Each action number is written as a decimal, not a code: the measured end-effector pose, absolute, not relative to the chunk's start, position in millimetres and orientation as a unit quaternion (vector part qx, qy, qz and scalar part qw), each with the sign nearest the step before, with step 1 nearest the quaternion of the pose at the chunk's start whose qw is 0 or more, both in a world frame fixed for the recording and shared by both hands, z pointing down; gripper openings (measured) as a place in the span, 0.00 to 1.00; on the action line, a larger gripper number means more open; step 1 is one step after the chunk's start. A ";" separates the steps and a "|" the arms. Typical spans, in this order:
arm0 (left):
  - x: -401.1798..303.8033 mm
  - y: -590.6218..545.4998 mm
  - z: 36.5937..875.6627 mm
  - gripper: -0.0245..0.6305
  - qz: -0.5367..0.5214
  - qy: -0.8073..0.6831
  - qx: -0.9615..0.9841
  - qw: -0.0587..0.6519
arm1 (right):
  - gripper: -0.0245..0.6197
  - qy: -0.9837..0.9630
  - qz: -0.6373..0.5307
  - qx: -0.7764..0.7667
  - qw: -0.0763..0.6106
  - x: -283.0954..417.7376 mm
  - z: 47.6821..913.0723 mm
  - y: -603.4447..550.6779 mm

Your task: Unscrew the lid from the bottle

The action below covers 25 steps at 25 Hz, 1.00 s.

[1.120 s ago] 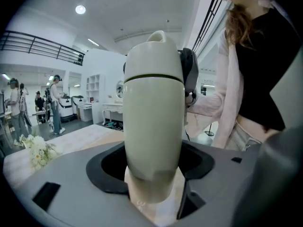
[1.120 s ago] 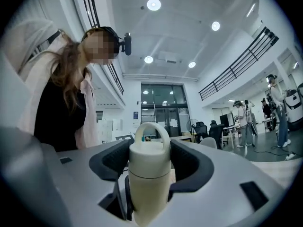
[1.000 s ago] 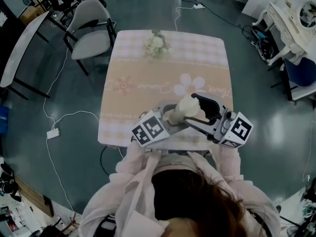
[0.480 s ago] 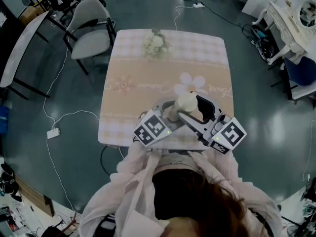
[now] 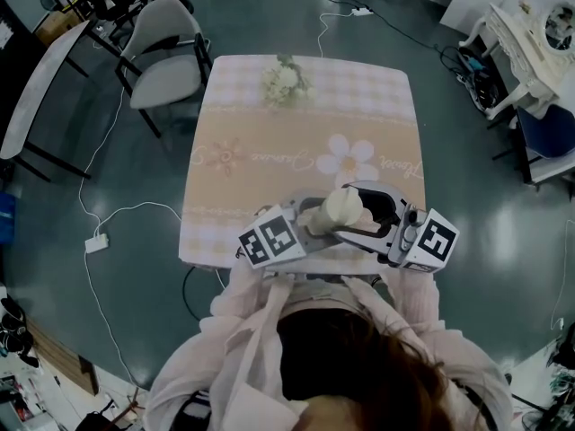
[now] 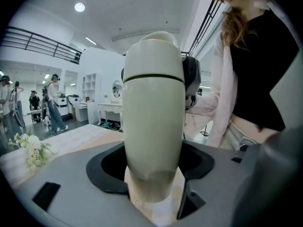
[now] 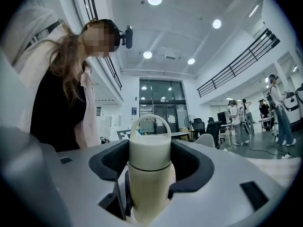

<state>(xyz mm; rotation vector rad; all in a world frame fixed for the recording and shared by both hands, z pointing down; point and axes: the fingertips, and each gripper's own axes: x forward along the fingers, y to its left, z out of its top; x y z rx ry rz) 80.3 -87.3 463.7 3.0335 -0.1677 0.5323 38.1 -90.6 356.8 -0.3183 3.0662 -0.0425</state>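
Note:
A cream bottle (image 5: 314, 215) is held over the near edge of the table (image 5: 269, 151), tilted so its top points right. My left gripper (image 5: 310, 219) is shut on the bottle's lower body (image 6: 154, 126), which fills the left gripper view. The lid (image 7: 149, 150), cream with a loop handle, sits between the black pads (image 7: 187, 162) of my right gripper (image 7: 149, 161). Those jaws have just been closing a little, and the pads touch the lid on both sides. Below the lid's seam the bottle body (image 7: 149, 193) shows. In the head view the right gripper (image 5: 352, 210) comes in from the right.
The table wears a peach and checked cloth, with a bunch of white flowers (image 5: 285, 81) at its far edge. A grey chair (image 5: 166, 57) stands at the far left and a white dresser (image 5: 530, 34) at the right. Cables lie on the floor (image 5: 108, 232). Several people stand in the background.
The right gripper swung toward the person around the lid half a second ago and has swung back to the right. The bottle and left gripper have shifted slightly nearer.

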 end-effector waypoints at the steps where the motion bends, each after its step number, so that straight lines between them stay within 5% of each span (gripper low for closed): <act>1: 80.4 -88.1 464.0 0.52 0.172 -0.058 0.983 0.029 | 0.49 0.993 -0.015 -0.110 0.032 39.1 357.0 -91.5; 8: 71.0 -113.4 464.3 0.52 0.170 -0.140 0.975 0.036 | 0.58 0.978 -0.018 -0.204 0.043 40.4 352.6 -109.2; 14: 72.7 -120.6 466.6 0.52 0.183 -0.173 0.967 0.037 | 0.54 0.957 -0.032 -0.284 0.057 41.5 347.9 -123.5; 25: 76.4 -92.2 466.5 0.52 0.181 -0.075 0.980 0.038 | 0.50 0.990 -0.034 -0.119 0.060 37.1 348.9 -98.0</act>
